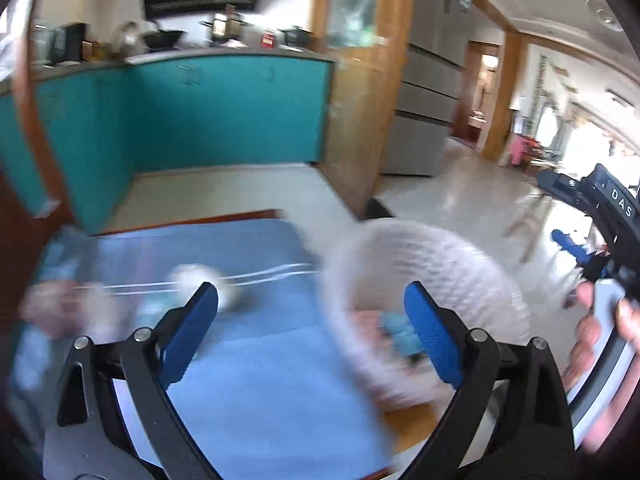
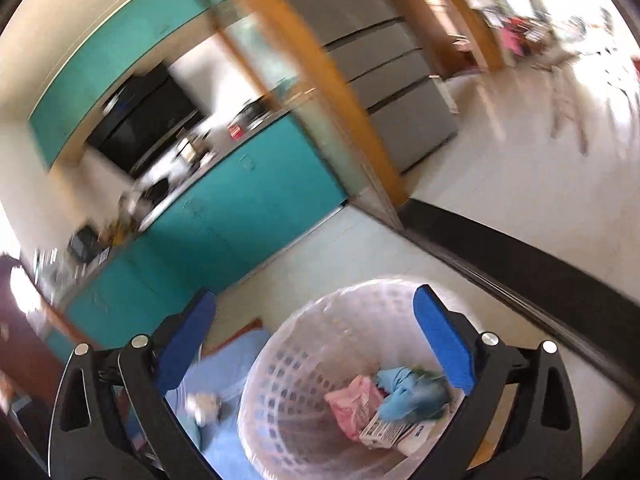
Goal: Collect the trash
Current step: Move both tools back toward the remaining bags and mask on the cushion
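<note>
My left gripper (image 1: 316,332) is open over a blue mat (image 1: 256,380), with nothing between its blue pads. Just beyond its left finger a white crumpled wad (image 1: 192,280) lies on the mat. A blurred pinkish item (image 1: 52,308) is at the mat's left side. A white lattice basket (image 1: 420,248) stands to the right. My right gripper (image 2: 316,332) is open and empty above that basket (image 2: 304,360). Inside lie a pink bag (image 2: 356,404), a blue crumpled piece (image 2: 412,392) and a small carton (image 2: 392,432). The white wad (image 2: 206,404) shows left of the basket.
The mat covers a wooden table whose edge (image 1: 188,220) runs along the far side. Behind are teal kitchen cabinets (image 1: 224,112), a wooden door frame (image 1: 356,112) and a grey fridge (image 1: 424,120). A hand (image 1: 588,344) on the other gripper's handle shows at the right.
</note>
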Demonstrator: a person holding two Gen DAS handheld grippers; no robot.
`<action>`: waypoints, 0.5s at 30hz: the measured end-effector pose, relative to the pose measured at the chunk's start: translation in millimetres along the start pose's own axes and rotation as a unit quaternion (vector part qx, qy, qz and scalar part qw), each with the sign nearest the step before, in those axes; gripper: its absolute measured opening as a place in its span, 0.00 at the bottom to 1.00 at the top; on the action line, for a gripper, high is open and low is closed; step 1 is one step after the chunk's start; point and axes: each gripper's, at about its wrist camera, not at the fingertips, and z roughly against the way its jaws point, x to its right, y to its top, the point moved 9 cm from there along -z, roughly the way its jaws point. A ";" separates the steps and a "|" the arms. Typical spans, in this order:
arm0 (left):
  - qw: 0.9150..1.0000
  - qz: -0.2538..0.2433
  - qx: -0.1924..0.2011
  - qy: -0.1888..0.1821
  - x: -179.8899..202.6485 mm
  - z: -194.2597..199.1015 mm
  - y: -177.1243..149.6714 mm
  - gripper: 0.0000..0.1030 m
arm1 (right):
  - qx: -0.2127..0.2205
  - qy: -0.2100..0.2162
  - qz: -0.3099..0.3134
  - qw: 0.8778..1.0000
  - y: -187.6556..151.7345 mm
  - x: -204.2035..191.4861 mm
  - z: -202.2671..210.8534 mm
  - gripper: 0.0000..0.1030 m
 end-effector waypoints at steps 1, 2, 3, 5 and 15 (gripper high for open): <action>1.000 0.000 0.003 0.015 -15.7 7.5 -2.1 0.92 | -0.011 0.009 0.025 1.000 -7.7 -14.2 -3.3 0.94; 0.999 0.002 0.005 0.032 -34.6 17.3 -4.9 0.93 | -0.023 0.020 0.052 0.998 -16.5 -29.4 -5.6 0.94; 0.999 0.007 0.008 0.047 -57.7 30.1 -10.1 0.94 | -0.036 0.035 0.086 0.995 -28.9 -49.2 -8.0 0.94; 0.998 0.020 0.010 0.066 -89.5 46.6 -15.4 0.94 | -0.060 0.058 0.135 0.987 -51.7 -78.4 -11.0 0.94; 0.988 0.040 -0.001 0.146 -177.2 85.4 -57.1 0.95 | -0.172 0.131 0.282 0.935 -179.7 -177.1 3.1 0.94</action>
